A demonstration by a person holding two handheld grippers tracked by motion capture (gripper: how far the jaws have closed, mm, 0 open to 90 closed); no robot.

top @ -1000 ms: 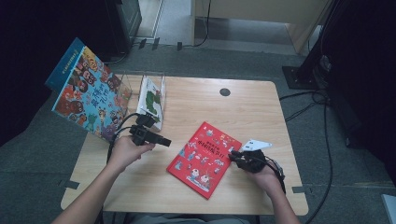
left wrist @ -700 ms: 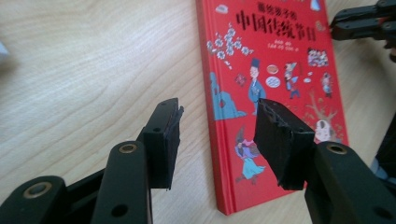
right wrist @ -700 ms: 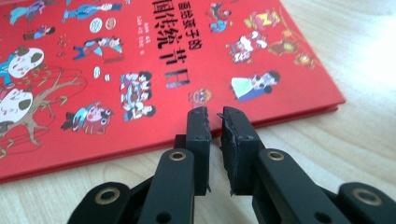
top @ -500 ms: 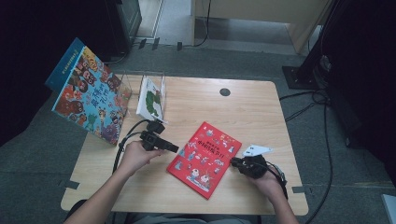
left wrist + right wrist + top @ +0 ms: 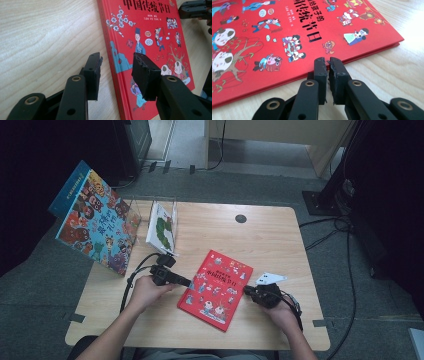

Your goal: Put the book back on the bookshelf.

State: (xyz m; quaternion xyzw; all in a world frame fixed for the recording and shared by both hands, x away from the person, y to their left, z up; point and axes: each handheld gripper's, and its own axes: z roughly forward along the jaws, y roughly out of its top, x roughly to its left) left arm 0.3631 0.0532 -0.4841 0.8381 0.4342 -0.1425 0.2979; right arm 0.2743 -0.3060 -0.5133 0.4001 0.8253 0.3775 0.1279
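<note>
Book (image 5: 216, 289) between the two grippers: red cover, black title characters, small multicoloured cartoon figures, white blossom sprig. Left gripper (image 5: 188, 282) and right gripper (image 5: 247, 291): black. Table (image 5: 280, 245): pale wood grain. Book (image 5: 161, 226) beyond the left gripper: white cover, green figure.

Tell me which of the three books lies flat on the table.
The red book, flat between both claws. The white book stands in the clear holder; the blue one leans.

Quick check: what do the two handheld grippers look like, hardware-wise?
Both are black. The left gripper has two blocky jaws on linkage arms with brass-coloured pivot rivets; the right gripper is the same build. A black cable trails from the left, and a pale three-cornered plate tops the right.
</note>
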